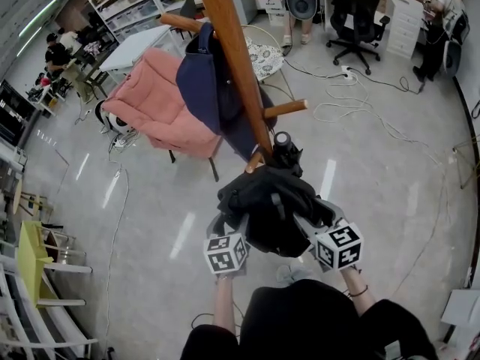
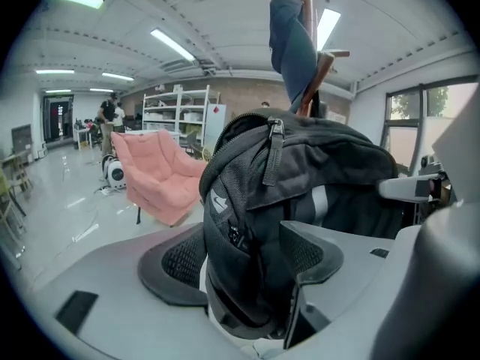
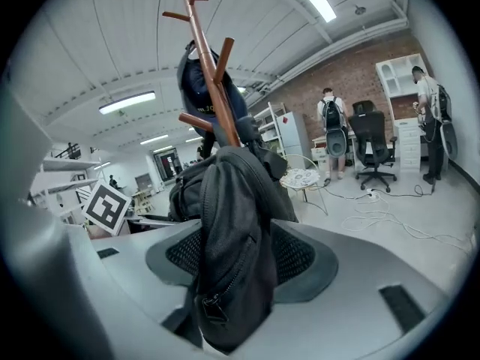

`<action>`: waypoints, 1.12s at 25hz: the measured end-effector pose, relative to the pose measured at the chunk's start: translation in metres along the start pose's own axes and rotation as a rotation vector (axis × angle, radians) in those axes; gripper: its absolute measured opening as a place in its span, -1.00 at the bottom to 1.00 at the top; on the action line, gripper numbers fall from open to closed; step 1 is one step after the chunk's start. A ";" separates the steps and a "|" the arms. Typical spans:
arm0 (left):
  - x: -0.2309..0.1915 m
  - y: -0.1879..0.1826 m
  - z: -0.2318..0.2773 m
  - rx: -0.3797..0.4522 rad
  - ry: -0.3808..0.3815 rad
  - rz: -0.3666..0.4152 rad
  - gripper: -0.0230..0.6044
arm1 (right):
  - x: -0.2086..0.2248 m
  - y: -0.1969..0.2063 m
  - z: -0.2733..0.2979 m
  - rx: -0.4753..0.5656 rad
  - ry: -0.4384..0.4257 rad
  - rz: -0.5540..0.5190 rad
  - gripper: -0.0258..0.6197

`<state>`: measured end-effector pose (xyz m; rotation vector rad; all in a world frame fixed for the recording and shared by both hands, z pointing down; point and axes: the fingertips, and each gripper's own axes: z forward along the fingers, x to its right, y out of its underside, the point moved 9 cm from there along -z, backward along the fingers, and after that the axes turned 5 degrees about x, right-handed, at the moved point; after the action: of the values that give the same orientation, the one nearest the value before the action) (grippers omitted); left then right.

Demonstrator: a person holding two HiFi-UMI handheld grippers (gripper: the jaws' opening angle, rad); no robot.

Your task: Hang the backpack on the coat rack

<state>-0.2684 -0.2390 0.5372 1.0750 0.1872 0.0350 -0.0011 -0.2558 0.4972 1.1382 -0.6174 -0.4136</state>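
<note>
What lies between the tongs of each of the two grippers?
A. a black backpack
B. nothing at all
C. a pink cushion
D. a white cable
A: the black backpack lies between the tongs of the left gripper and of the right gripper, as each gripper's own view shows.

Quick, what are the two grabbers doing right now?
Left gripper: jaws open, black backpack between them.
Right gripper: jaws open, the black backpack between them too.
</note>
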 end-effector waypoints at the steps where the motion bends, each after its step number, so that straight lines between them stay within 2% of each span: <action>1: -0.001 -0.001 -0.004 0.007 -0.009 -0.003 0.01 | -0.004 -0.002 -0.003 0.006 -0.015 -0.009 -0.26; 4: -0.004 -0.008 -0.020 0.034 -0.032 0.001 0.01 | -0.015 -0.008 -0.012 0.034 -0.067 -0.024 -0.26; 6: -0.004 -0.012 -0.032 0.050 -0.037 0.033 0.00 | -0.020 -0.011 -0.017 0.040 -0.099 -0.028 -0.26; 9: -0.003 -0.018 -0.046 0.073 -0.058 0.078 -0.29 | -0.024 -0.014 -0.022 0.044 -0.120 -0.051 -0.27; 12: 0.000 -0.025 -0.057 0.103 -0.057 0.083 -0.42 | -0.029 -0.019 -0.026 0.059 -0.146 -0.047 -0.35; 16: 0.005 -0.031 -0.069 0.127 -0.057 0.080 -0.56 | -0.030 -0.028 -0.034 0.083 -0.141 -0.070 -0.61; 19: 0.008 -0.036 -0.081 0.149 -0.058 0.081 -0.74 | -0.029 -0.036 -0.038 0.103 -0.135 -0.068 -0.74; 24: 0.013 -0.049 -0.097 0.208 -0.043 0.083 -0.84 | -0.024 -0.047 -0.043 0.114 -0.117 -0.117 -0.81; 28: 0.014 -0.056 -0.110 0.253 -0.036 0.076 -0.86 | -0.018 -0.056 -0.049 0.157 -0.103 -0.102 -0.83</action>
<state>-0.2764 -0.1683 0.4350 1.3338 0.1201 0.0616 0.0165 -0.2310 0.4274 1.3077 -0.6932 -0.5212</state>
